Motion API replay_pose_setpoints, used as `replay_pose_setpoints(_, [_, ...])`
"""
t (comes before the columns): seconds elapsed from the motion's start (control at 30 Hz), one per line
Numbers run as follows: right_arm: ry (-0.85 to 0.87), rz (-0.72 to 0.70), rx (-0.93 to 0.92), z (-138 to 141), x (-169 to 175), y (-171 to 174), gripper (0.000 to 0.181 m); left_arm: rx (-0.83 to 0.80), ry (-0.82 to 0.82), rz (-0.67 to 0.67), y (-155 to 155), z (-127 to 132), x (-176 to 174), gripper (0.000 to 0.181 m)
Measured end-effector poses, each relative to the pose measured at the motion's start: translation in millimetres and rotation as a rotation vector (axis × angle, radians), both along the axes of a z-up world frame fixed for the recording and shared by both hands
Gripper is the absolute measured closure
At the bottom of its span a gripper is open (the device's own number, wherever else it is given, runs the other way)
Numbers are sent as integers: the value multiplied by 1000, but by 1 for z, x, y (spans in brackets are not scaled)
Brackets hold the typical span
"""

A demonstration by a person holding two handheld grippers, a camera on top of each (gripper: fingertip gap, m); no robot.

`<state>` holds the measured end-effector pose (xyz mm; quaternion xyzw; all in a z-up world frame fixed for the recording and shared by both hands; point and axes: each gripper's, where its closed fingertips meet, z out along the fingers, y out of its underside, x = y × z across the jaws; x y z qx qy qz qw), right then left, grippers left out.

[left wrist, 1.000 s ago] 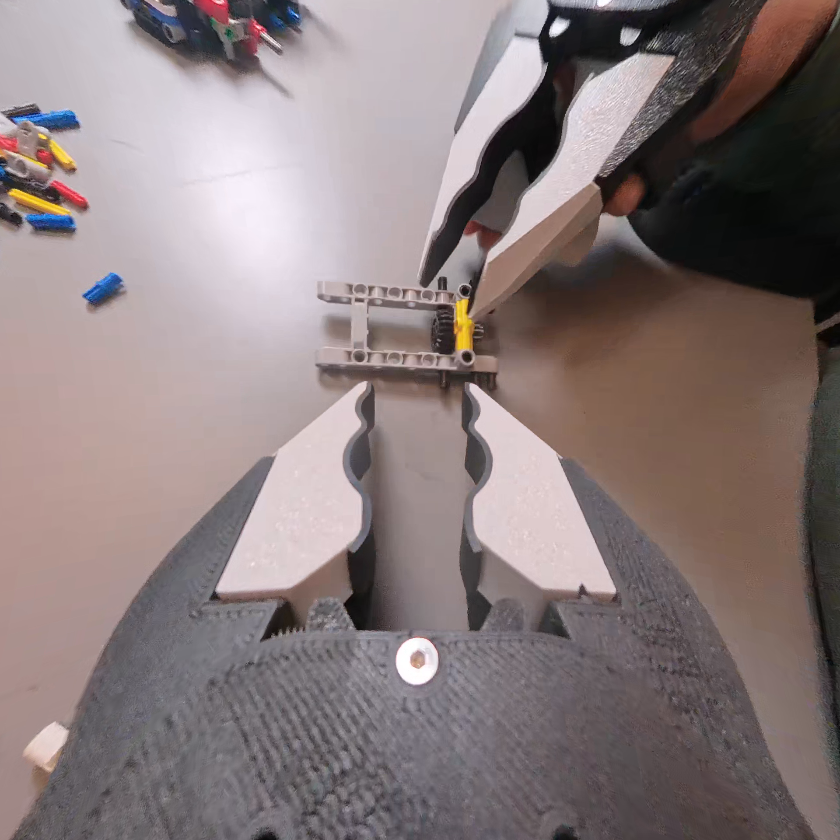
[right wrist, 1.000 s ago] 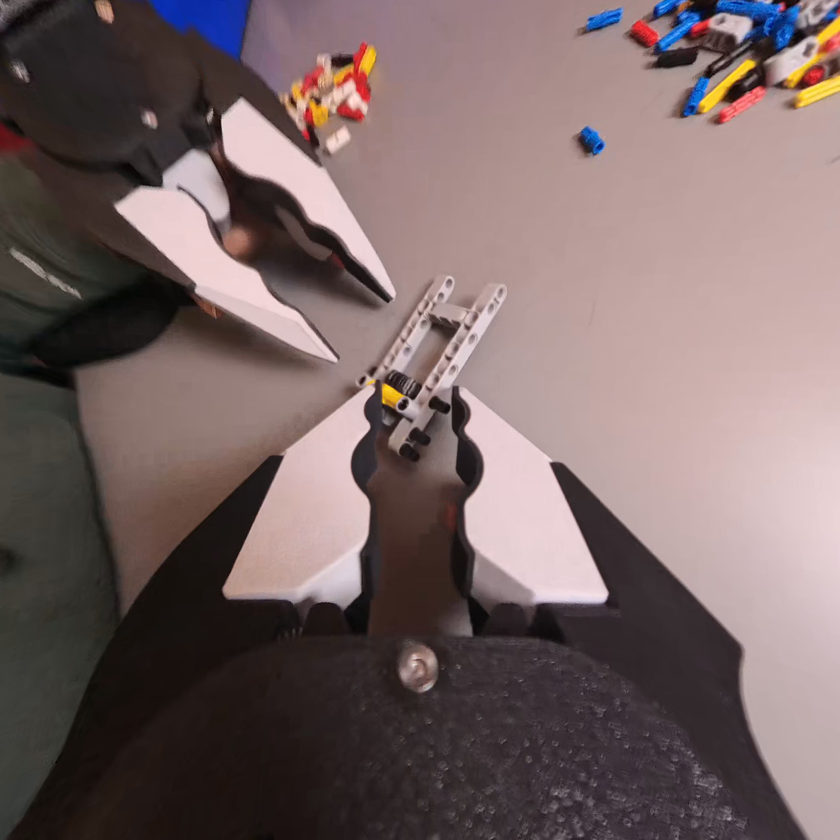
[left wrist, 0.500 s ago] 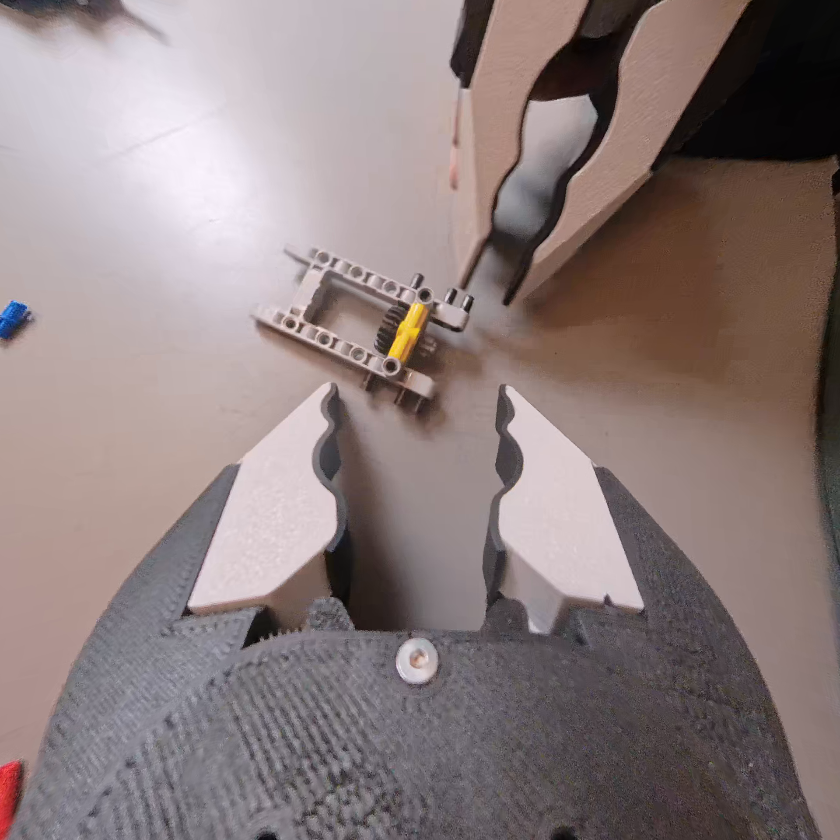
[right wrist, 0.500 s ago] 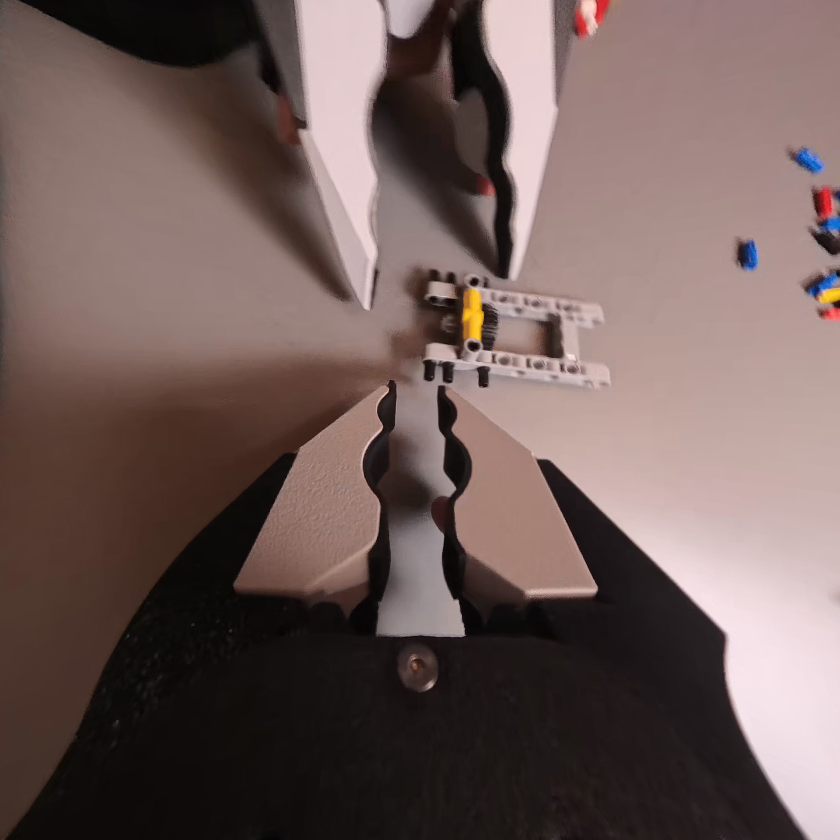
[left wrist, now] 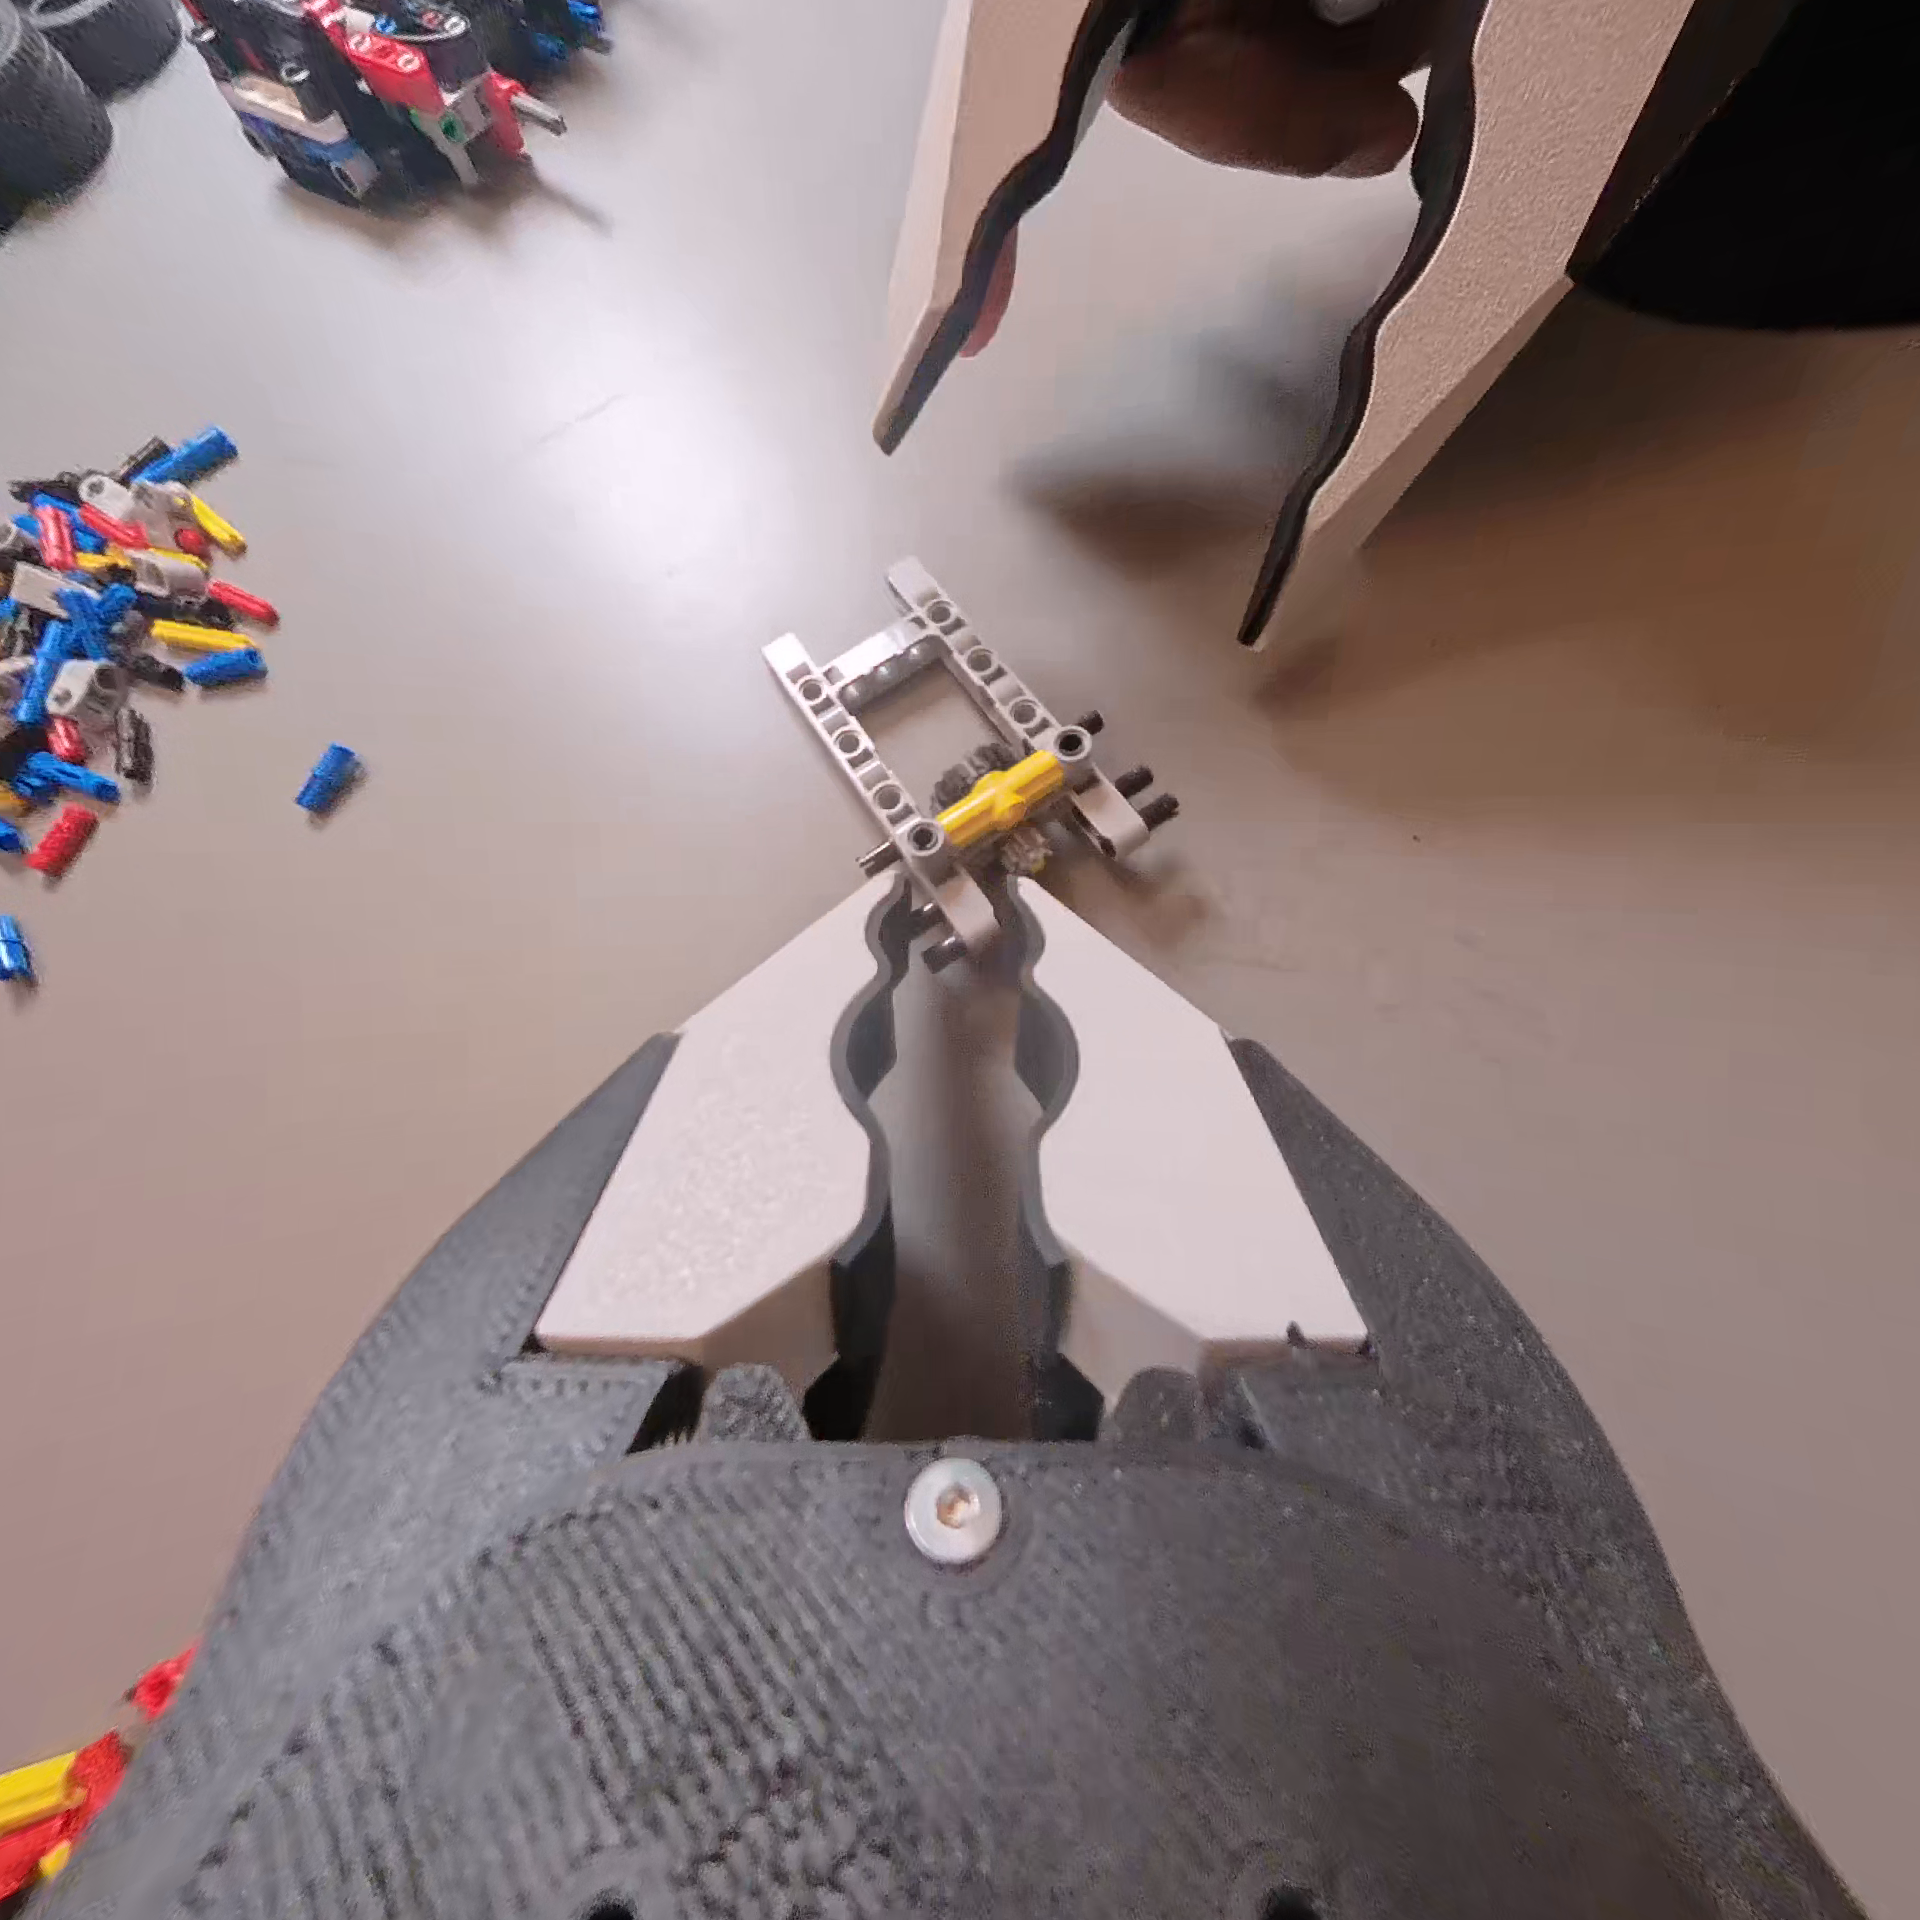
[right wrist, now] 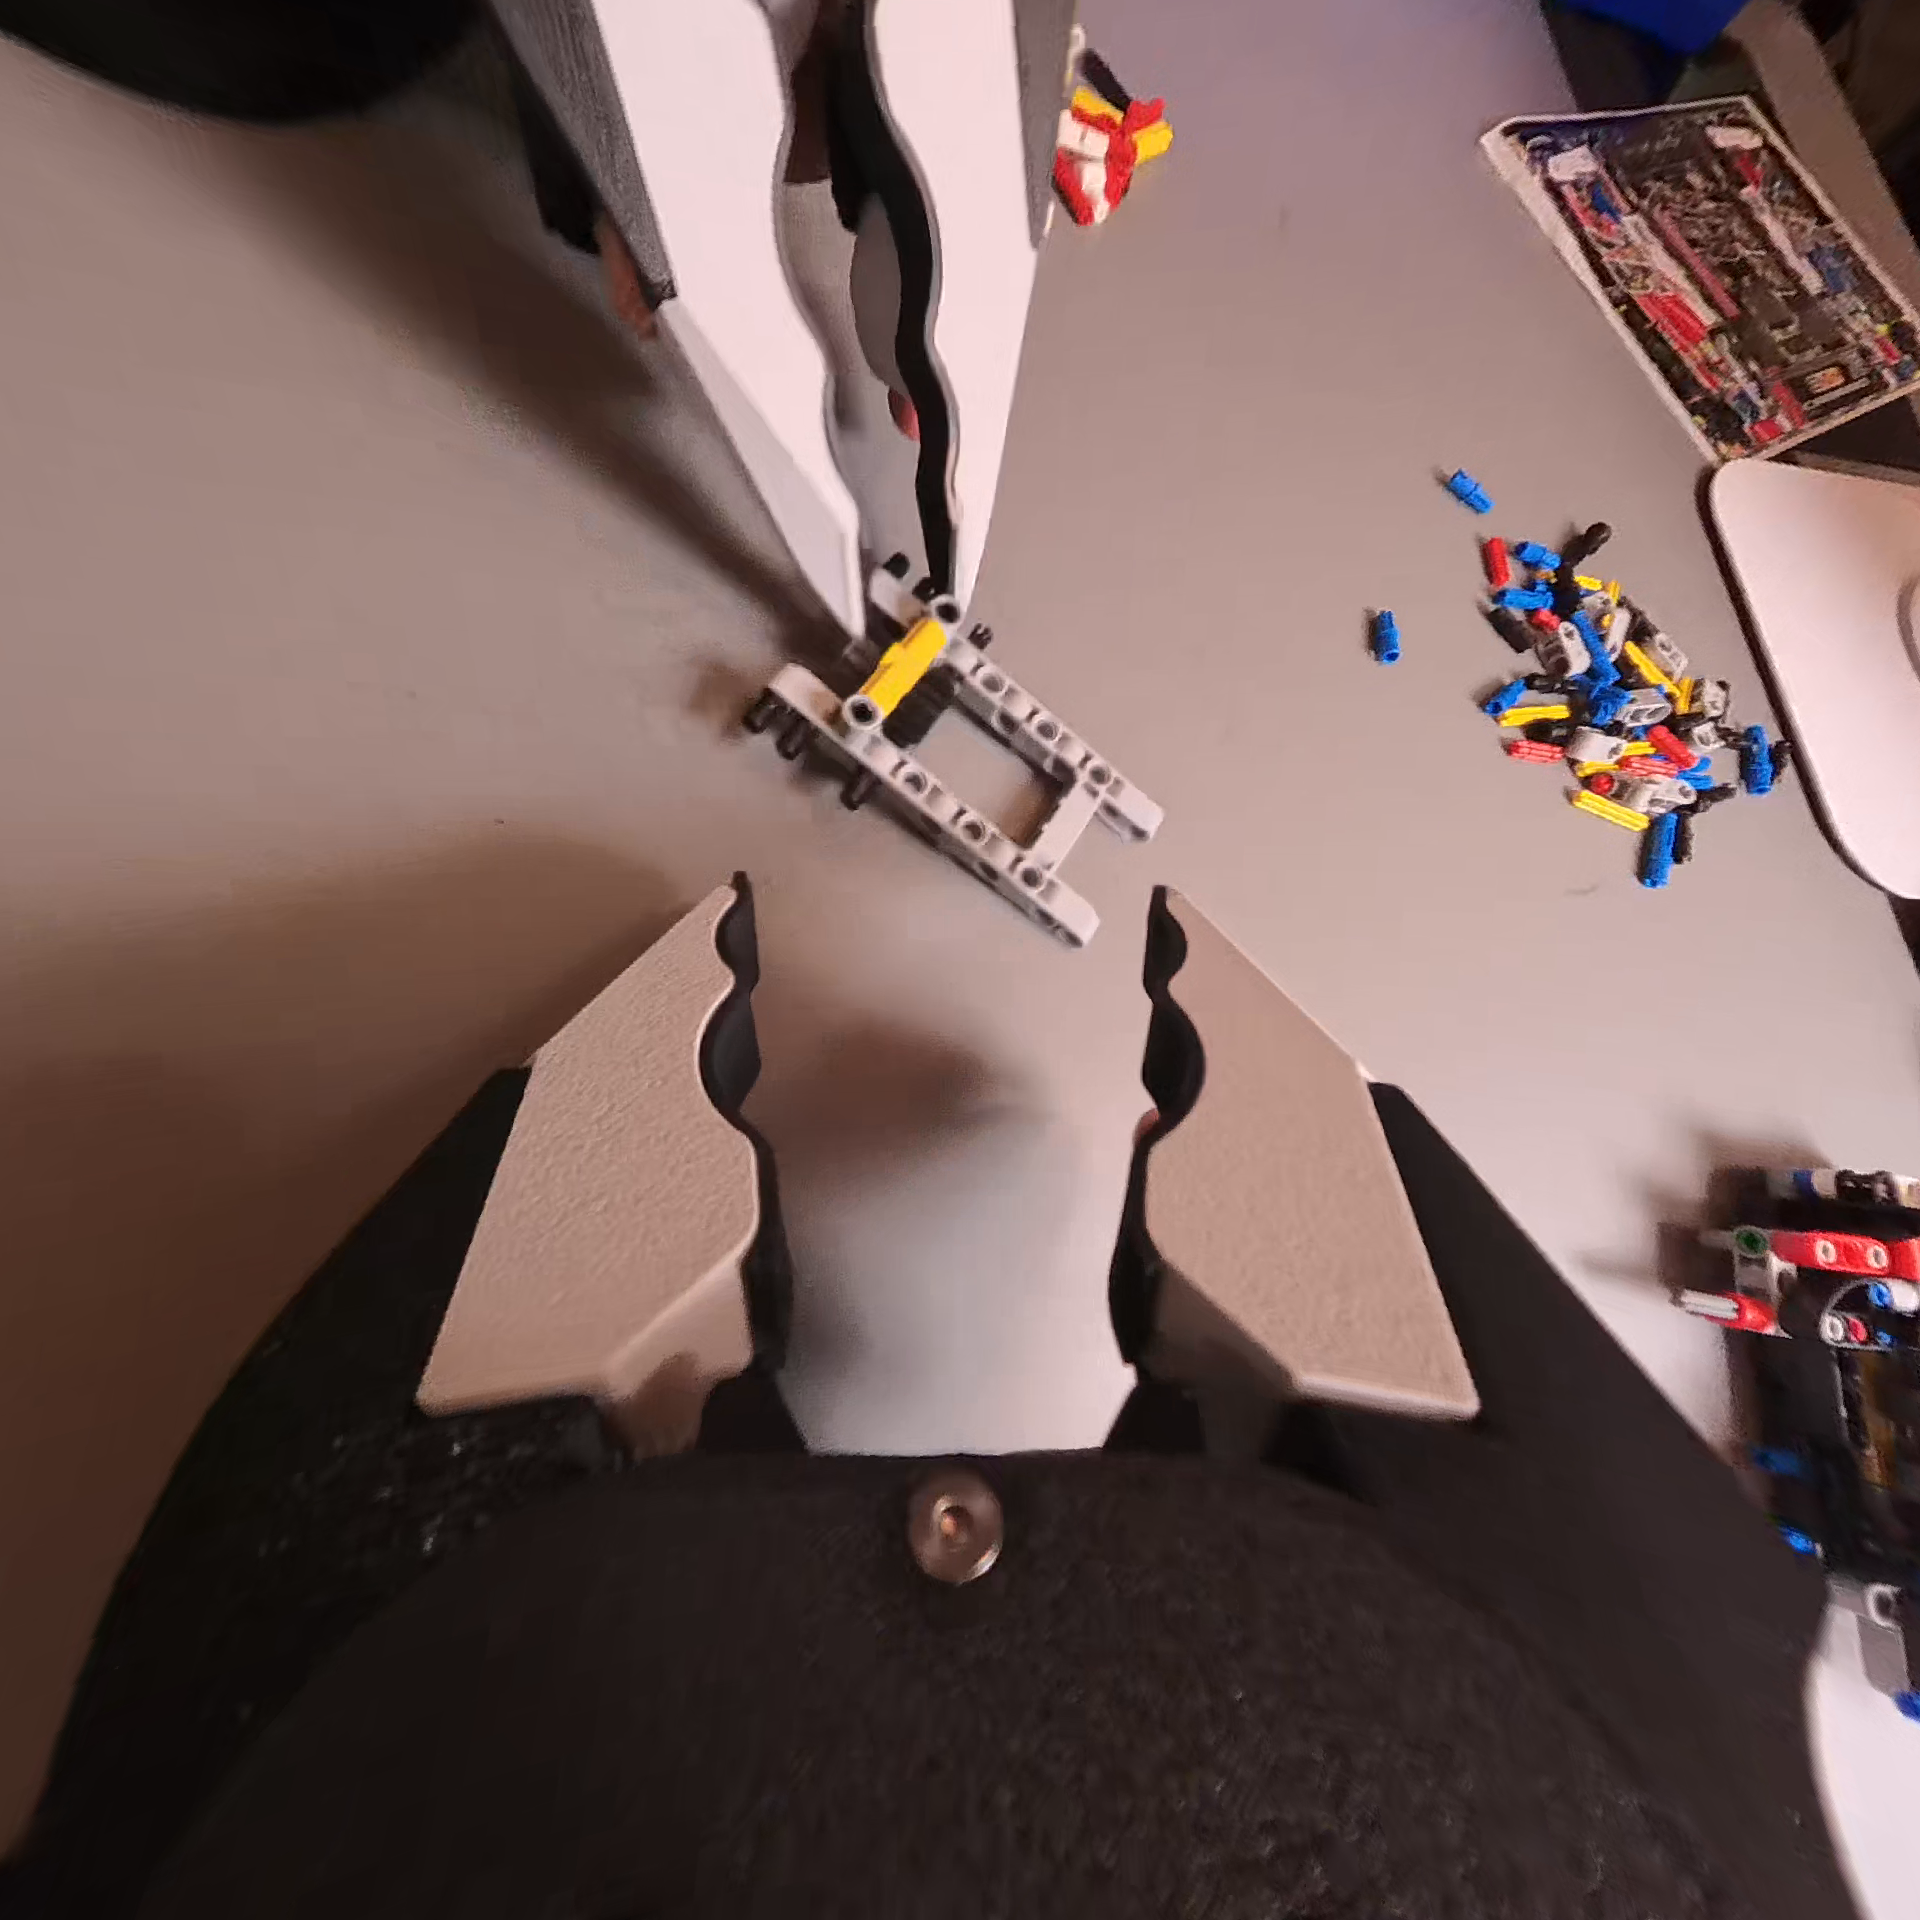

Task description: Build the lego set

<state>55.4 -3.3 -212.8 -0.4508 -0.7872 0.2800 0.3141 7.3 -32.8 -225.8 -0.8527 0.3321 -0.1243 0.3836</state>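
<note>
Left wrist view: left tool (left wrist: 951,914) pinches near beam end of grey lego frame (left wrist: 940,748) flat on tabletop (left wrist: 520,1039). Right tool (right wrist: 945,914) open, just short of frame's far end. Loose parts pile (right wrist: 1621,686) well apart; bare tabletop around frame.

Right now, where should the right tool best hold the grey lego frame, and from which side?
Probably the free end of the grey lego frame, on one long beam beside the cross beam, coming from the right tool side. That end lies nearest its open tips, and the left tool already pinches the yellow-axle end.
</note>
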Motion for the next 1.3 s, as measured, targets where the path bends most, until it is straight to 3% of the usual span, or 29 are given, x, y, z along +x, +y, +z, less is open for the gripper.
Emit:
replay_pose_setpoints(0.03, [-4, 6, 4, -1, 0, -1, 104, -3, 13, -20, 0, -1, 0, 167])
replay_pose_setpoints(0.27, [-38, 63, 32, -8, -6, -7, 97, 86, -7, -369, -5, -2, 6, 170])
replay_pose_setpoints(0.37, [-69, 102, -17, -12, -5, -16, 115, 115, 11, -429, 0, -1, 4, 170])
replay_pose_setpoints(0.5, [-94, 82, -3, -16, -3, -15, 141, 138, -44, -393, 5, 6, -1, 168])
replay_pose_setpoints(0.63, [-65, 60, -21, -11, -2, -14, 137, 106, -74, -286, 8, 10, -16, 144])
replay_pose_setpoints(0.83, [-139, 20, -61, -20, 1, -3, 121, -55, -191, -255, -13, 11, -3, 108])
replay_pose_setpoints(0.97, [-159, -1, -45, -18, -6, 0, 140, -64, -89, -269, -13, -4, 5, 113])
replay_pose_setpoints(1.13, [-138, -20, -14, -17, -7, -6, 148, -50, -62, -280, -13, -6, 4, 123])
replay_pose_setpoints(1.2, [-125, -40, -16, -17, -9, -6, 163, -38, -44, -262, -11, -7, -3, 123])
replay_pose_setpoints(1.3, [-122, -44, -6, -20, -10, -7, 163, -24, -44, -284, -14, -7, -6, 123])
